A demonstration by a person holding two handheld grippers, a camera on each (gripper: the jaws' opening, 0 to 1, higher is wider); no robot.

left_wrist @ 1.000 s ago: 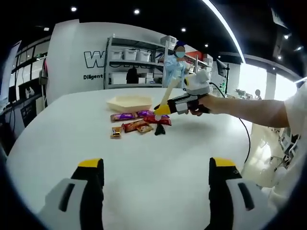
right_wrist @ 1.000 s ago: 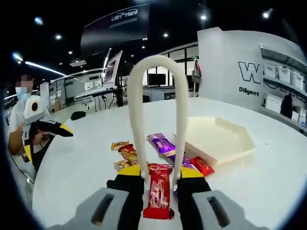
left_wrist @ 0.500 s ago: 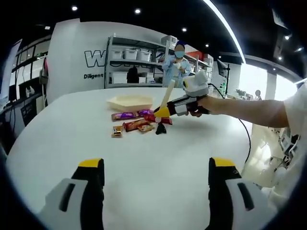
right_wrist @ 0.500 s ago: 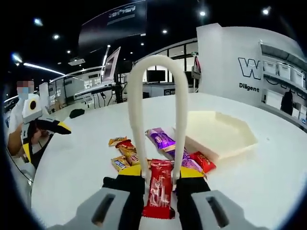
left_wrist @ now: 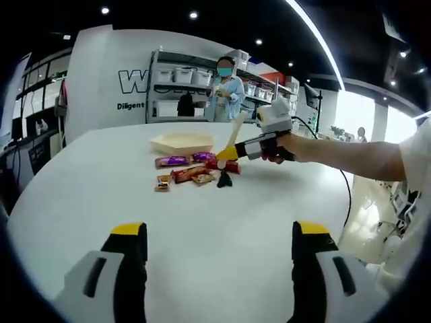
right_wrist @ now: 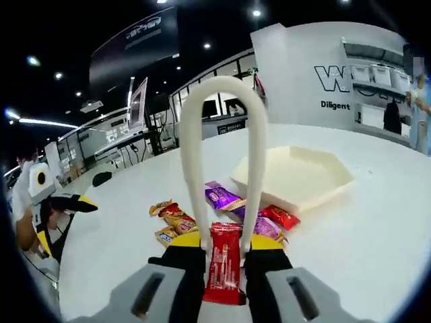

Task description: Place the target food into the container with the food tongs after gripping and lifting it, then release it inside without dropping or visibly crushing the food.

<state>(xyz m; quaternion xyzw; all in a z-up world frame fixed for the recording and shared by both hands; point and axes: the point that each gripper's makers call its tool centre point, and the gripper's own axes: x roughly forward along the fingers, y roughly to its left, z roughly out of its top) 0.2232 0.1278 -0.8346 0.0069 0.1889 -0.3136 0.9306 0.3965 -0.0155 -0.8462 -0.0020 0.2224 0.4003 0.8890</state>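
My right gripper [right_wrist: 225,250] is shut on the white food tongs [right_wrist: 217,94], whose loop rises up the middle of the right gripper view. Between the tong tips sits a red snack bar [right_wrist: 222,264], held lengthwise just above the table. The cream hexagonal tray [right_wrist: 296,178] lies beyond it to the right, with nothing in it. In the left gripper view the right gripper [left_wrist: 259,145] hovers with the tongs [left_wrist: 236,129] over the snack pile, close to the tray [left_wrist: 182,143]. My left gripper [left_wrist: 219,232] stands open low over bare table, nothing between its jaws.
Several wrapped snacks lie beside the tray: a purple one [right_wrist: 222,197], a red one [right_wrist: 279,217] and orange ones [right_wrist: 172,217]. The round white table [left_wrist: 202,222] is broad. A person [left_wrist: 223,94] stands by shelves behind it.
The right gripper has risen a little with the tongs and the red bar, tilting towards the tray. The person in the background walked left. My left gripper stayed put.
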